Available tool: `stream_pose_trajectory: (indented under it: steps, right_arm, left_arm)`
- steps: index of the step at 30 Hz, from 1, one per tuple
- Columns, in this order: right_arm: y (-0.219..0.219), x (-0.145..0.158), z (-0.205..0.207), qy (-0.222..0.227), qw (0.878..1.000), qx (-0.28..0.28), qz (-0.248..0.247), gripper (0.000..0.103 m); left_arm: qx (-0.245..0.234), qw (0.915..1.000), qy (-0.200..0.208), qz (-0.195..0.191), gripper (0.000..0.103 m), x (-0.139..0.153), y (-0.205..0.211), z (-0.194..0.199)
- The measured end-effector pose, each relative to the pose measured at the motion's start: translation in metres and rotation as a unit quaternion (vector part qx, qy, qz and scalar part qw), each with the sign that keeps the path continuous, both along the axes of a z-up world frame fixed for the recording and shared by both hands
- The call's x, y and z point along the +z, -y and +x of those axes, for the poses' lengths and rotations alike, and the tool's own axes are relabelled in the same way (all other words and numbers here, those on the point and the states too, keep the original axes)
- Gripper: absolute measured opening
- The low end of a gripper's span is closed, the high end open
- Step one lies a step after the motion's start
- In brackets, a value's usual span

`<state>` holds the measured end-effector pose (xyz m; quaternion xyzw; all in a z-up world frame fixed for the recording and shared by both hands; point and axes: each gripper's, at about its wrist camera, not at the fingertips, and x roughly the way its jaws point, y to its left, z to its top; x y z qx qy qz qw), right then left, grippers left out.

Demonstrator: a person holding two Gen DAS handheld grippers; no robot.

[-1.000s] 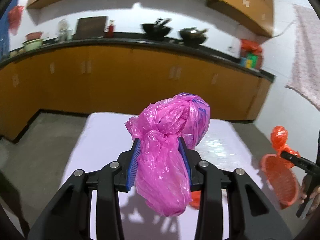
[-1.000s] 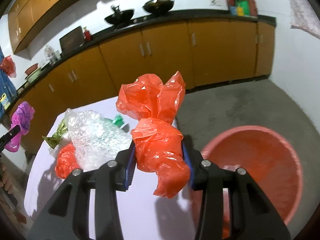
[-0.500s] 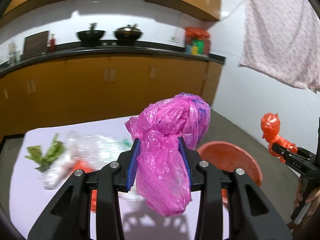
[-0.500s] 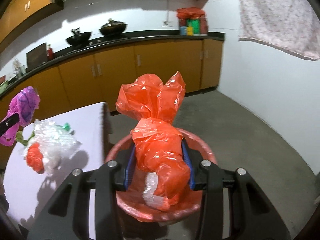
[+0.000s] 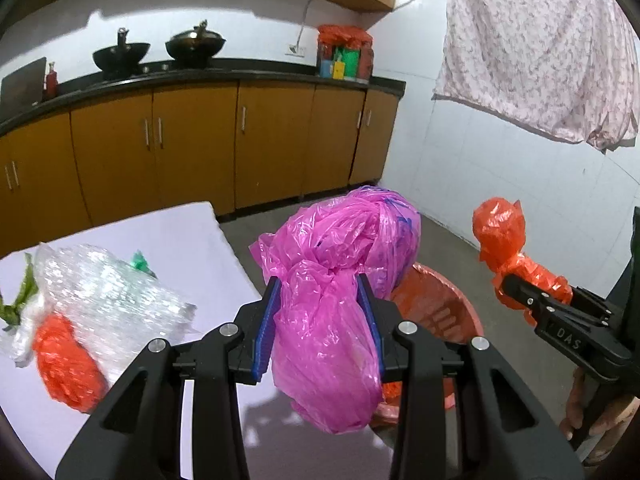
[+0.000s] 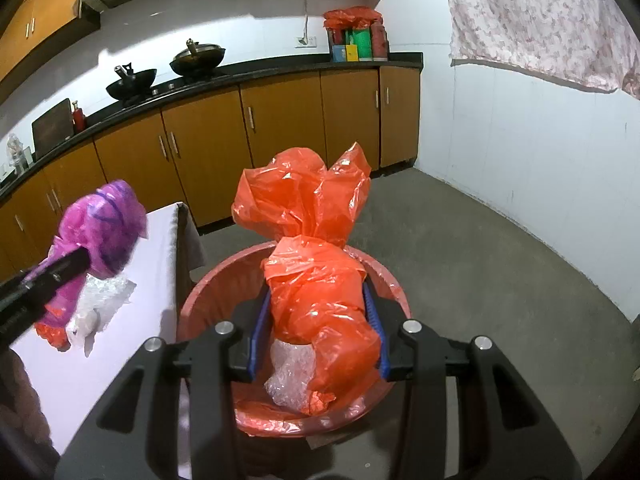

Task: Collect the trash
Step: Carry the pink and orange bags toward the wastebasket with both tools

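The left gripper pinches a pink bag at the table's edge, beside the red basin that stands on the grey concrete floor. The right gripper pinches an orange bag over that basin, which already has clear plastic in it. Bubble wrap and an orange wad lie on the white table; orange cabinets under a black counter line the wall, and a flowered cloth hangs at the right.
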<state>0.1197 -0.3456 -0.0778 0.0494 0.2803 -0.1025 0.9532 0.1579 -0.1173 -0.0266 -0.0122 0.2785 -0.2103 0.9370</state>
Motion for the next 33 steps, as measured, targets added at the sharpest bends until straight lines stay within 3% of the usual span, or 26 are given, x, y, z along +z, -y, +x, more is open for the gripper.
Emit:
stream_pose_trajectory:
  steps: [30, 33]
  right_arm:
    - [0.002, -0.012, 0.019, -0.005, 1.000, -0.006, 0.012, 0.041]
    - [0.003, -0.012, 0.024, -0.002, 1.000, -0.005, 0.016, 0.045]
  left_arm:
    - [-0.033, 0.9984, -0.041, 0.022, 0.039, -0.032, 0.045, 0.023]
    - [-0.038, 0.9979, -0.046, 0.025, 0.041, -0.036, 0.049, 0.026]
